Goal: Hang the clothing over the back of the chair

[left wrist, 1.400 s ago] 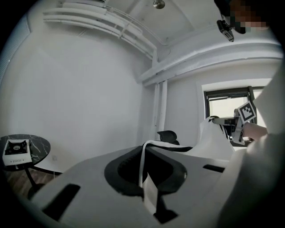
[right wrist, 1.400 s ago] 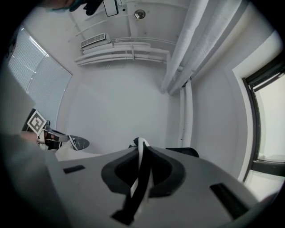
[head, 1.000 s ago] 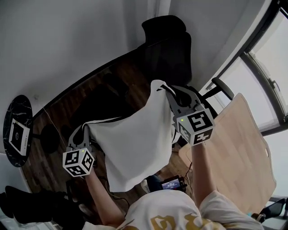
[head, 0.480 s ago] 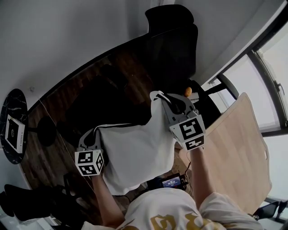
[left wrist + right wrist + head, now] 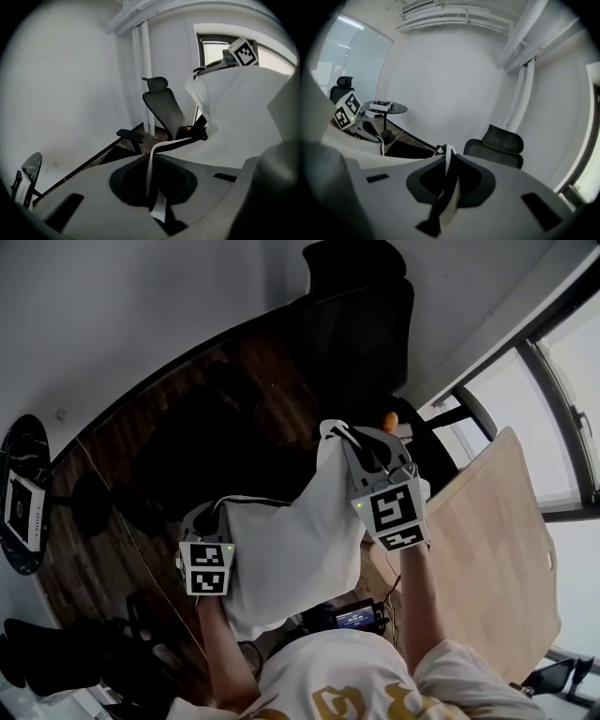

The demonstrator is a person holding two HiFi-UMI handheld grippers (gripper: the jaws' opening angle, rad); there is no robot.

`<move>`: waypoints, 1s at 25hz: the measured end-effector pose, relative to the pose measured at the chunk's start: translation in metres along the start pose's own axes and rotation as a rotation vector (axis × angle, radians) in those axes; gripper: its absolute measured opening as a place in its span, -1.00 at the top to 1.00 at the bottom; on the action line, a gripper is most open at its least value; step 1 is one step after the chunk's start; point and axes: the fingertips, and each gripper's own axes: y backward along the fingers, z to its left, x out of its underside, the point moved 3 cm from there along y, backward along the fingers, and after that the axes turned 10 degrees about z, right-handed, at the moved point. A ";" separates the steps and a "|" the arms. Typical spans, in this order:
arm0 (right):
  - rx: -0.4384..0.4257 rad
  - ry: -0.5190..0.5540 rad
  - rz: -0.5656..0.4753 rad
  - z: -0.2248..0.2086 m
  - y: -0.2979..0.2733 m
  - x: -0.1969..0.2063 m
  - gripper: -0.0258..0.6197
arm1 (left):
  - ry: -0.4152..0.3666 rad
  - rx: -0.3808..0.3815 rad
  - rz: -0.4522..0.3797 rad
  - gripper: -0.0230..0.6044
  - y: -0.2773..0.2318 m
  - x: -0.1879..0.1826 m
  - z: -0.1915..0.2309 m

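Observation:
A white garment (image 5: pixel 291 540) hangs spread between my two grippers in the head view. My left gripper (image 5: pixel 214 509) is shut on the garment's left edge, and a strip of fabric (image 5: pixel 150 173) runs between its jaws. My right gripper (image 5: pixel 333 432) is shut on the other upper edge, where a fold of cloth (image 5: pixel 447 164) is pinched between the jaws. The black office chair (image 5: pixel 361 320) stands beyond the garment against the wall, with its back and headrest (image 5: pixel 164 110) facing me. It also shows in the right gripper view (image 5: pixel 501 145).
A light wooden tabletop (image 5: pixel 497 549) lies to the right below the window (image 5: pixel 562 371). A round dark side table (image 5: pixel 21 498) with a white item stands at far left. A small lit device (image 5: pixel 356 618) lies on the dark wood floor. A second chair (image 5: pixel 341 86) stands far off.
Both grippers have come down with the garment. The left one has also shifted right, toward the right gripper, so the cloth hangs narrower and slacker.

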 end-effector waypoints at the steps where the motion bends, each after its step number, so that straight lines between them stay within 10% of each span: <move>1: 0.003 0.026 0.019 0.000 0.000 0.003 0.83 | -0.009 0.007 0.027 0.84 -0.004 0.006 -0.004; 16: -0.114 0.055 0.178 0.021 -0.006 0.039 0.62 | -0.031 0.148 0.102 0.24 -0.018 0.017 -0.028; 25: -0.180 -0.070 0.105 0.018 0.019 0.037 0.40 | -0.030 0.068 0.074 -0.12 -0.004 0.003 -0.014</move>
